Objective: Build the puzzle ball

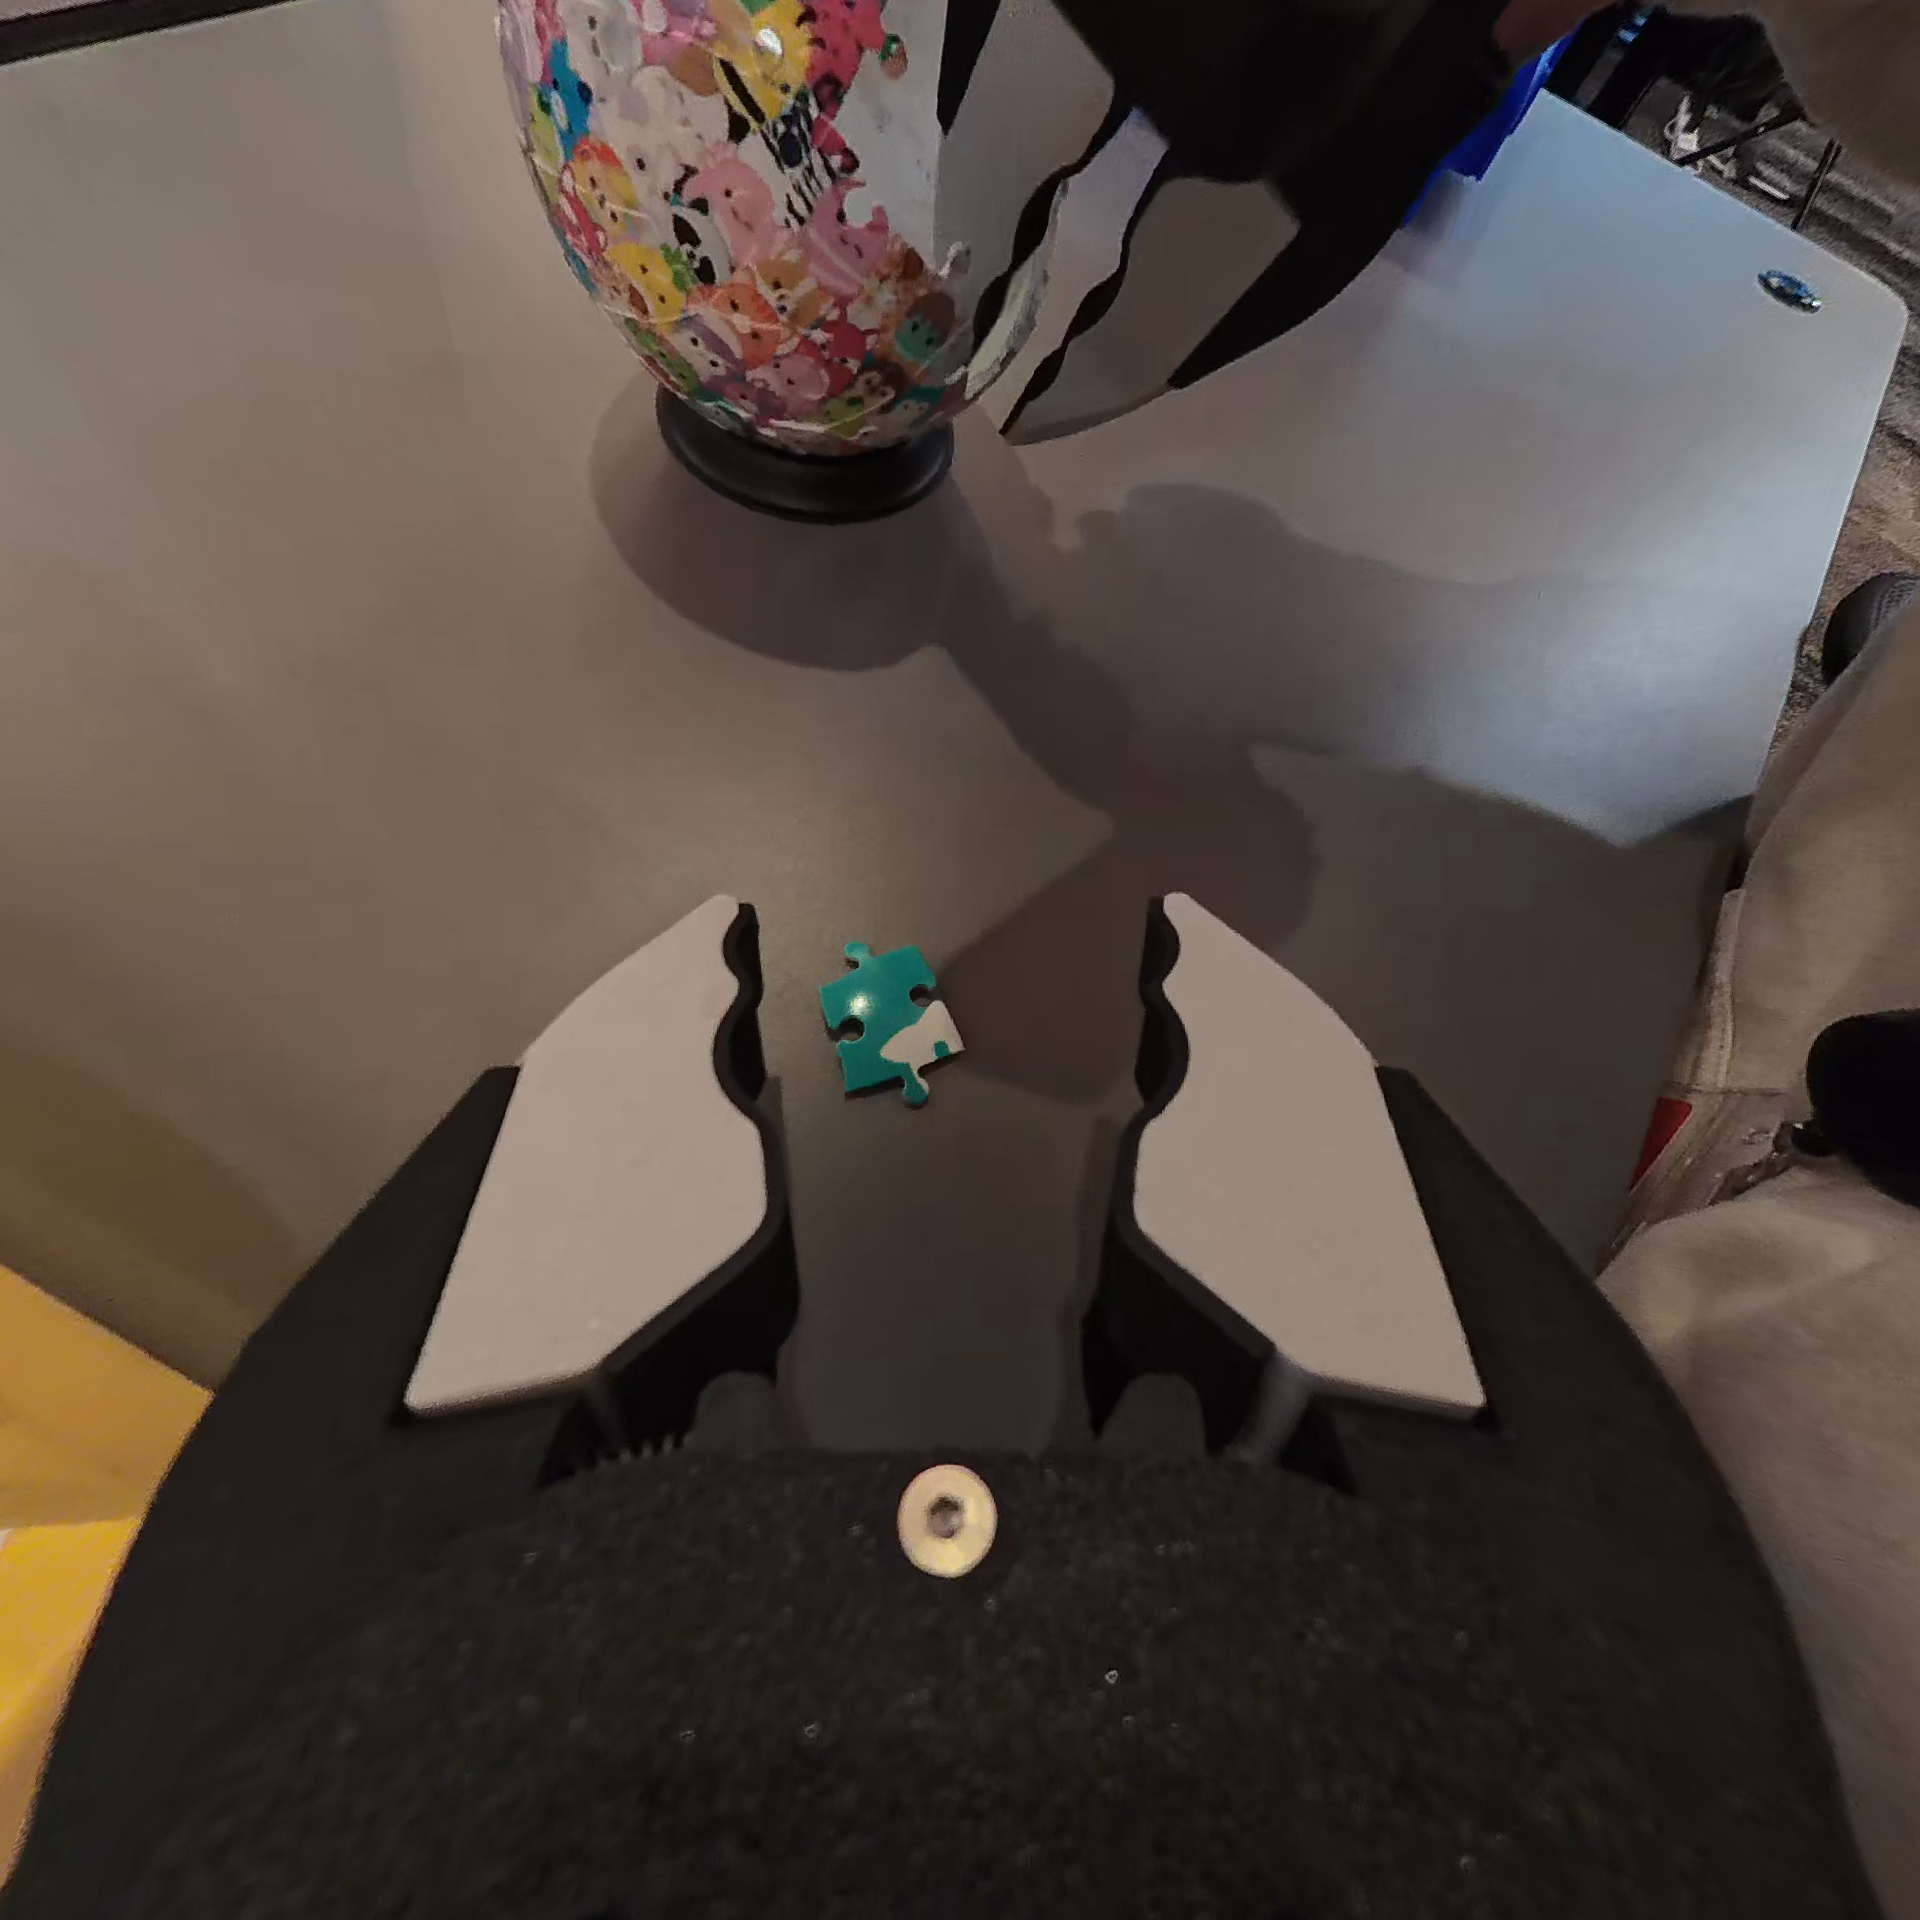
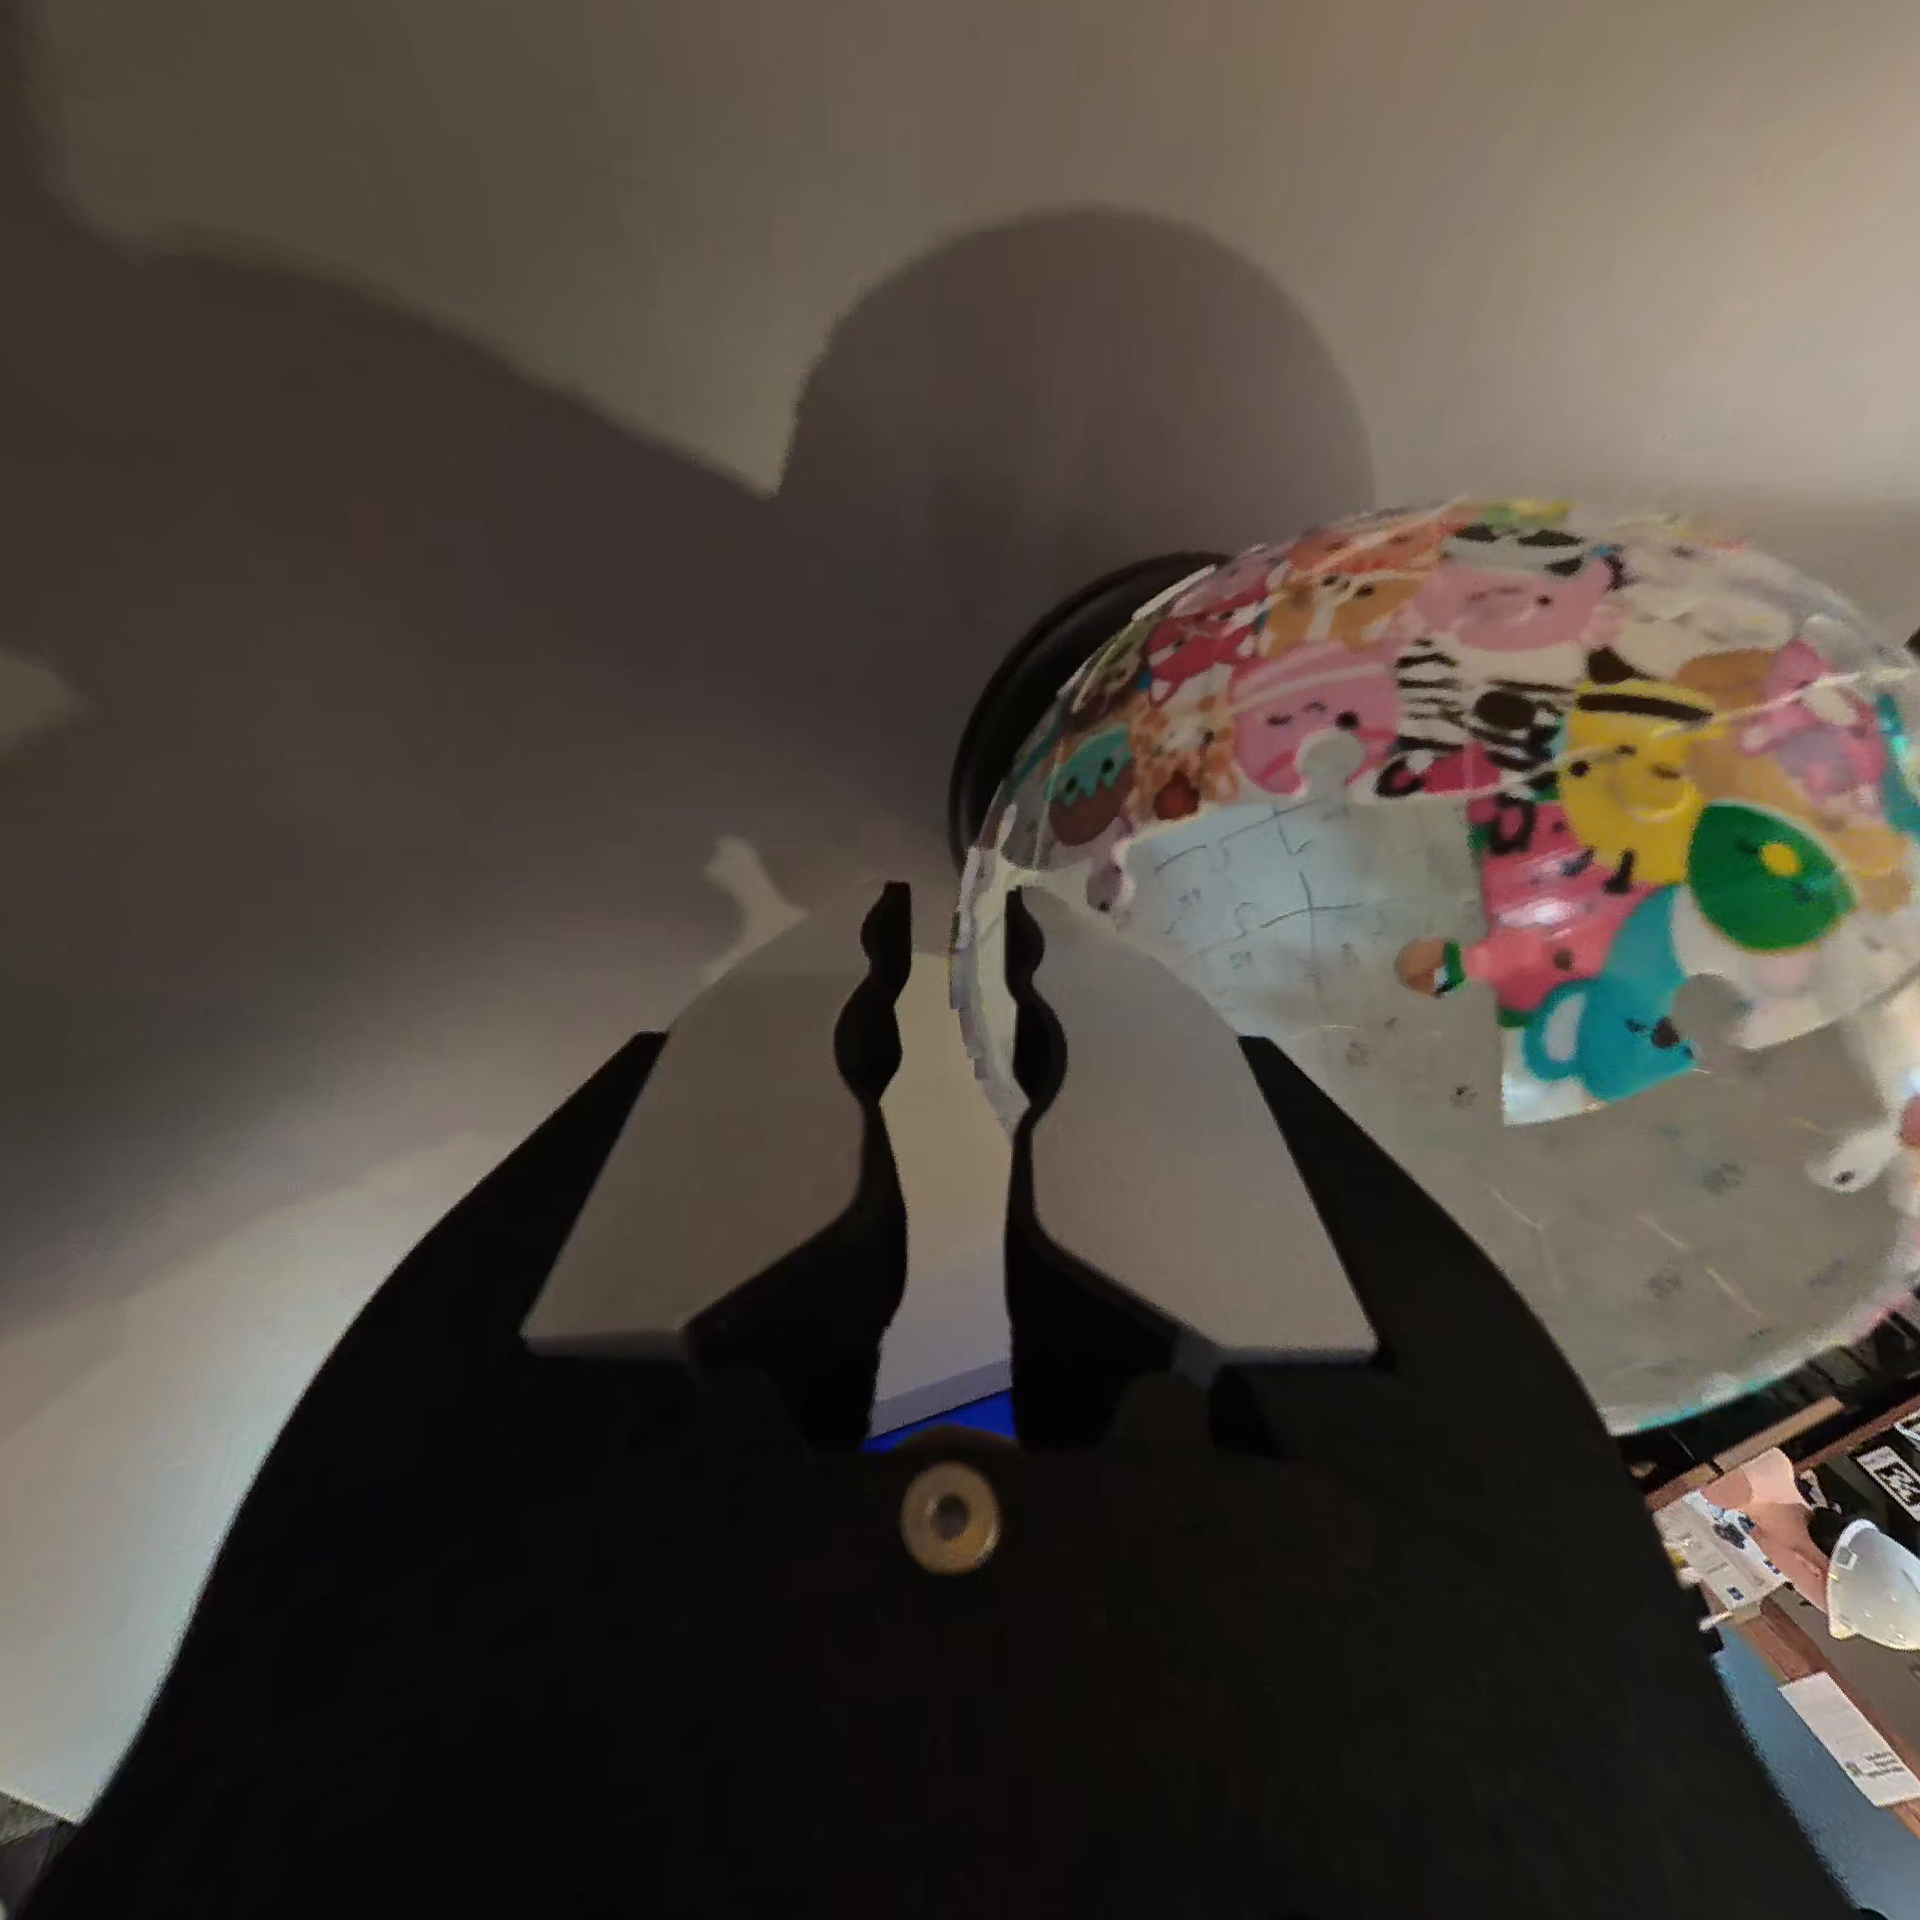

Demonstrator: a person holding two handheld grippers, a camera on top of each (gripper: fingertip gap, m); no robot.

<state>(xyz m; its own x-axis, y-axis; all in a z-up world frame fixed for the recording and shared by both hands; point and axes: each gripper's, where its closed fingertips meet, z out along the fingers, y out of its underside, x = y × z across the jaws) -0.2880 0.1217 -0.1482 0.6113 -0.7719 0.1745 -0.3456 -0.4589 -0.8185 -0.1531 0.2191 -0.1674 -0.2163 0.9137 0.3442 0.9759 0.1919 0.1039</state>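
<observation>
Left gripper (image 1: 948, 914) hangs over the grey worktop (image 1: 312, 727), jaws released and spread wide, nothing in them. A teal piece (image 1: 891, 1023) with a white patch lies flat on the worktop between the fingertips, nearer the left finger, touching neither; bare surface all round it. Ball (image 1: 727, 208) sits on a black ring stand (image 1: 805, 468) well beyond the piece, top cut off by the frame edge. Right gripper (image 1: 1091, 405) hovers just beside the ball's right side, tips pointing down toward the worktop near the stand. In the right wrist view the right gripper (image 2: 951, 904) has its jaws parted by a narrow gap, nothing seen between them; its right finger (image 2: 1034, 997) overlaps the ball (image 2: 1455, 883) edge, contact likely but the blur leaves it unsure. The ball shows a clear shell with an unfilled area facing the camera, jagged piece edges bordering it, coloured pieces covering the upper part. Worktop's far-right corner (image 1: 1870, 343) is rounded. Open room left of the ball and between ball and piece.
</observation>
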